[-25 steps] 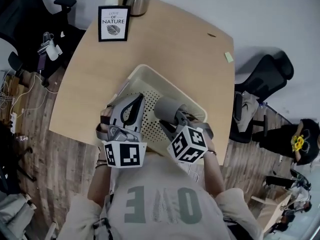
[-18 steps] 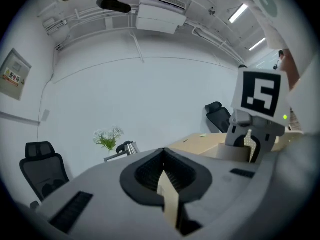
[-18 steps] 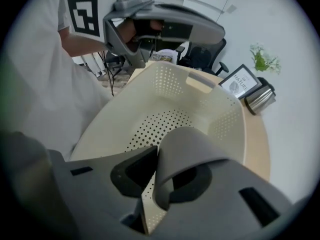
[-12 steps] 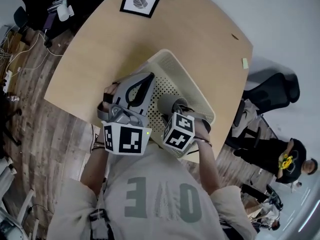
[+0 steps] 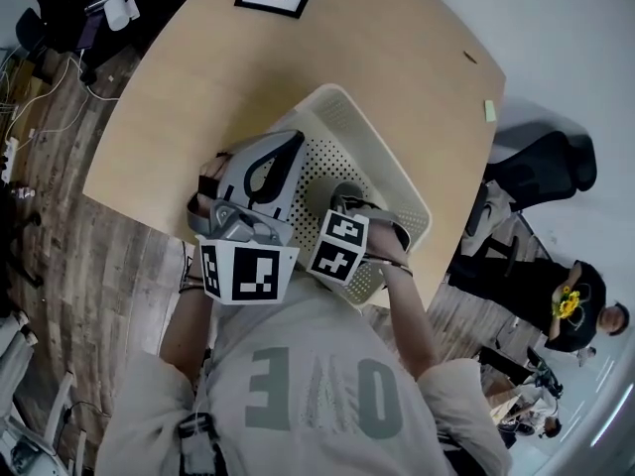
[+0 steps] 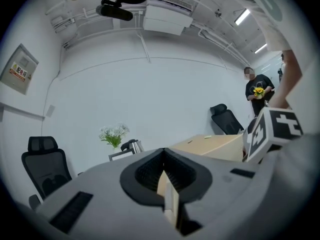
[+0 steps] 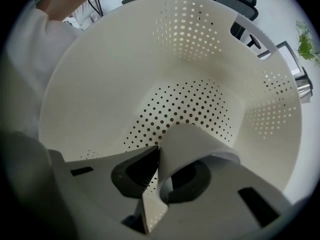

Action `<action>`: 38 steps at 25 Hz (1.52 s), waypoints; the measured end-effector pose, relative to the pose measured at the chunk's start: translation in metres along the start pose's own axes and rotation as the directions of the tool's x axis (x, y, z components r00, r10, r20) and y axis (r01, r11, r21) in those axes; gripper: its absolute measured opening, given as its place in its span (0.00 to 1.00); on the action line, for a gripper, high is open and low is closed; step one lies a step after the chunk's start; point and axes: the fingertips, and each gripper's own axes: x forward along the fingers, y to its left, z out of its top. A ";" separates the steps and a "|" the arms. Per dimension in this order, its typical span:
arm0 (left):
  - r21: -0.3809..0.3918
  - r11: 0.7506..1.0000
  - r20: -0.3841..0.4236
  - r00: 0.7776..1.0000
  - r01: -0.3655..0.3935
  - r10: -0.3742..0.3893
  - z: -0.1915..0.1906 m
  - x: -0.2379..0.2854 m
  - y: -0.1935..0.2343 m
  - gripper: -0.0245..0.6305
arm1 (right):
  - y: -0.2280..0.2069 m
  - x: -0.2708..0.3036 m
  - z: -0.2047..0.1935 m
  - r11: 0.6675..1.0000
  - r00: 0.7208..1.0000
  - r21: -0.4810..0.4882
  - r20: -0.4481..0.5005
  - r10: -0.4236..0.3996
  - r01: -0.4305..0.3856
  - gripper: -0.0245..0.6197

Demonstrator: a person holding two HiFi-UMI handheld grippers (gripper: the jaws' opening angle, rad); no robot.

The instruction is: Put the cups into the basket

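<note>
Over the basket (image 5: 392, 167), the right tongs (image 7: 159, 164) are clamped on the cup (image 7: 195, 149) wall, one jaw inside the rim and one outside. The cup is grey, looks tilted, and hangs above the perforated floor; I can't confirm contact. Head view puts it inside the basket outline, toward the person's end.

Left tongs (image 6: 164, 171) are closed on nothing, pointing out across the room, over the basket's left side. The basket sits on the table (image 5: 198, 87), on the person's side of it.

My read of the step: lower and release this cup. To do it clean:
- Go down until the base meets the floor before opening. A drop onto hard plastic will likely bounce or tip it.
- Level the wrist first. As tilted now it would land on an edge and roll.
- With a rim pinch one jaw is inside the cup, so open, then lift out along the cup axis. Otherwise the inner jaw drags it over.
- Set it toward a wall or corner to leave floor room. No other cup shows in any view, so I can't say how many remain.
- The basket looks light, so avoid side load on its wall. The left tongs could steady the rim if it slides.
</note>
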 end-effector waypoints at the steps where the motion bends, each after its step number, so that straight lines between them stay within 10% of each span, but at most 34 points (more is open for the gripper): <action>1: -0.004 1.000 -0.001 1.000 -0.004 0.004 -0.001 -0.001 0.002 0.05 | 0.001 0.000 0.001 1.000 1.000 0.007 0.006 0.006 -0.006 0.11; 38: 0.089 0.995 0.020 0.998 0.052 -0.054 0.024 -0.004 -0.023 0.05 | -0.002 -0.071 -0.009 0.977 0.972 0.138 0.145 -0.183 0.163 0.19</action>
